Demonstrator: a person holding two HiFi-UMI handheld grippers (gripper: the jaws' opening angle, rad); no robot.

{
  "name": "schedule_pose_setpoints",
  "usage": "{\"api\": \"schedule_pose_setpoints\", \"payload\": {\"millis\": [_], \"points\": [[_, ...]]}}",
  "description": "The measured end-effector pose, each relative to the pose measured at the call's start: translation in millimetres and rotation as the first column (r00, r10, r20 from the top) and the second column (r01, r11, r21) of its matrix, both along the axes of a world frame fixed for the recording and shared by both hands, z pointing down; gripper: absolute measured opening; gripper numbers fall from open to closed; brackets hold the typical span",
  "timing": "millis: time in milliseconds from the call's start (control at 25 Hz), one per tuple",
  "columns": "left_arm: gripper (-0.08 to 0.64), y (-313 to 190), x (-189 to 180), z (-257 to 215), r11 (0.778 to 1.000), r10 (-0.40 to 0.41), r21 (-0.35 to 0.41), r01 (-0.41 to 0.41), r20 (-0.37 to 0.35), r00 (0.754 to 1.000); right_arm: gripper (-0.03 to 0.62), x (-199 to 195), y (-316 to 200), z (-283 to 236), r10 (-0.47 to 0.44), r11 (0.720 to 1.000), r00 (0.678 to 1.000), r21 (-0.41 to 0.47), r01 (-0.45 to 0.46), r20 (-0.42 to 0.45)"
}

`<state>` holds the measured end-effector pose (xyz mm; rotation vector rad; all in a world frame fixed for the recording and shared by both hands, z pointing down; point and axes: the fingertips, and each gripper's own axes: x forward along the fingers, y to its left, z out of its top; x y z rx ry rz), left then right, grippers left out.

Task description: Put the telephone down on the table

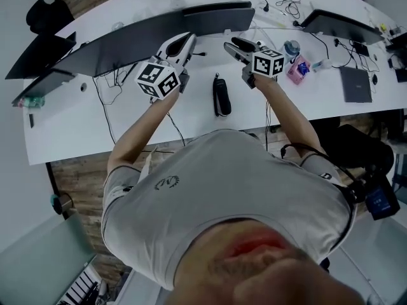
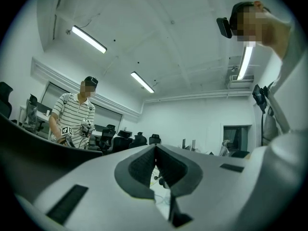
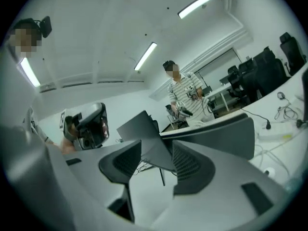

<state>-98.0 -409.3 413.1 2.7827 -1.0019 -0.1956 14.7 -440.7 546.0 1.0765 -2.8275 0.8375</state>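
Note:
The telephone [image 1: 221, 96], a black handset, lies flat on the white table [image 1: 76, 119] between my two arms, with nothing touching it. Both grippers are raised above the table and tilted up toward the monitors. My left gripper [image 1: 186, 42] hangs to the handset's upper left; in the left gripper view its jaws [image 2: 155, 148] meet at the tips, shut and empty. My right gripper [image 1: 234, 45] is to the handset's upper right; in the right gripper view its jaws [image 3: 156, 146] stand apart with nothing between them.
A wide dark monitor [image 1: 191, 19] stands just beyond both grippers, and another monitor [image 1: 337, 24] at the right. A pink item [image 1: 297, 68], a grey tablet [image 1: 355, 83] and cables lie on the right. A person in a striped shirt [image 2: 72, 114] stands across the room.

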Motion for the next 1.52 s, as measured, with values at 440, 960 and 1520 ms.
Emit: {"api": "schedule_pose_setpoints", "payload": {"millis": [440,960,1520], "points": [[0.009,3.0,9.1,-13.9,0.994,0.092,0.055,-0.092,0.001,0.996,0.107,-10.1,21.4,-136.9,0.074,0.943,0.994,0.329,-0.042,-0.086],[0.009,16.8,-6.0,-2.6,0.983,0.154,0.095,-0.156,0.033,0.988,0.015,-29.2,39.7,-157.2,0.175,0.900,0.969,0.428,-0.087,-0.171],[0.009,19.0,3.6,2.3,0.975,0.186,0.114,-0.191,0.054,0.981,0.015,-15.5,23.2,-142.8,0.160,0.931,0.972,0.355,-0.090,-0.172]]}}
